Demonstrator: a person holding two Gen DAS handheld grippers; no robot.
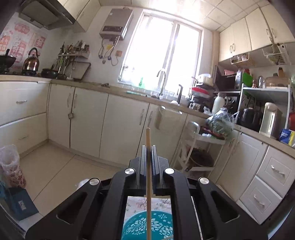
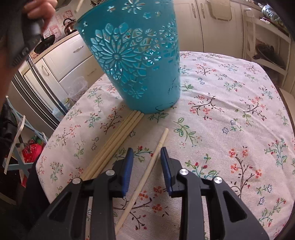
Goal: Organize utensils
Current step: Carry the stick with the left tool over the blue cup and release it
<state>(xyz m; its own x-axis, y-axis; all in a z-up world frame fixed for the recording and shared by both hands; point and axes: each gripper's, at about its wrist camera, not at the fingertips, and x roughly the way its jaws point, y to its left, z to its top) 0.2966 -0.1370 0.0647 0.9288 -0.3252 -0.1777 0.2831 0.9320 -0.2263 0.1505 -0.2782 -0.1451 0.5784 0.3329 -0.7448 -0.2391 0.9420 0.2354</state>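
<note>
My left gripper (image 1: pixel 148 147) is shut on a pale wooden chopstick (image 1: pixel 148 136), which stands upright between the pads and pokes out above the fingertips. Below it, through the gap in the gripper's frame, shows the rim of the teal cut-out utensil holder (image 1: pixel 136 225). In the right wrist view the holder (image 2: pixel 132 55) stands upright on the floral tablecloth (image 2: pixel 230 110). My right gripper (image 2: pixel 146 153) is open low over the cloth. A single chopstick (image 2: pixel 160 142) lies between its blue pads (image 2: pixel 129 166) without touching them. Several more chopsticks (image 2: pixel 118 136) lie side by side to the left, their ends against the holder's base.
A person's hand (image 2: pixel 36 9) is at the top left of the right wrist view. Kitchen cabinets (image 1: pixel 88 118), a sink counter and a white rack (image 1: pixel 199 145) line the room beyond the table. The table's edge drops off at the left (image 2: pixel 46 147).
</note>
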